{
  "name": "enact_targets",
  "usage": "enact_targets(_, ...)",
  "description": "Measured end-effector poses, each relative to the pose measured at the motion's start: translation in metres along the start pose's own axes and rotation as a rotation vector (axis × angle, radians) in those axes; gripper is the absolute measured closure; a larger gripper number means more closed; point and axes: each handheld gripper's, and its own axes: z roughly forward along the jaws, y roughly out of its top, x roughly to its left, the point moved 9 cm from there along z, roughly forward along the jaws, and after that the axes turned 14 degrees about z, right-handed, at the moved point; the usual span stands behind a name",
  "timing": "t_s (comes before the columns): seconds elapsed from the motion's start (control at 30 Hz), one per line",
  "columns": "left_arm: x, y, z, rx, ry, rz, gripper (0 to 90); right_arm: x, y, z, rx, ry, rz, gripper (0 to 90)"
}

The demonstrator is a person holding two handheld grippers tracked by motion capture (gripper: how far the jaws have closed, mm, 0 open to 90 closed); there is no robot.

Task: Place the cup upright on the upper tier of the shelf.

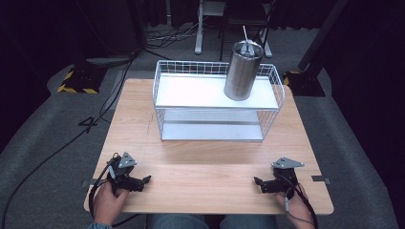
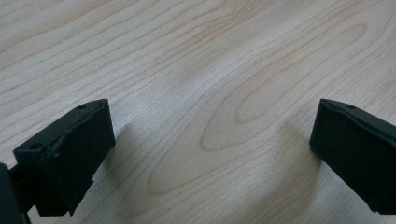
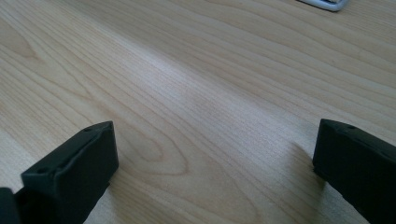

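Note:
A steel tumbler (image 1: 243, 70) with a lid and straw stands upright on the top shelf of a white wire rack (image 1: 217, 101), toward its right end. My left gripper (image 1: 146, 181) rests low at the table's near left, held by a hand, pointing right. Its jaws stand wide apart over bare wood (image 2: 210, 126) with nothing between them. My right gripper (image 1: 258, 182) rests at the near right, pointing left, jaws also wide apart over bare wood (image 3: 210, 140). Both grippers are far from the rack.
The wooden table (image 1: 210, 167) holds the two-tier wire rack at its back half. A white corner of the rack base (image 3: 327, 3) peeks in at the top of the right gripper view. Cables, stands and dark curtains lie beyond the table.

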Motion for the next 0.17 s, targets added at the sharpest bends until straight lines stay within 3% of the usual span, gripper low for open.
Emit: enact_targets(0.17,-0.0001,-0.0001,-0.0001,0.001,0.0,-0.001,0.4,0.0,0.0,0.0,0.0,0.0,0.0,0.3)
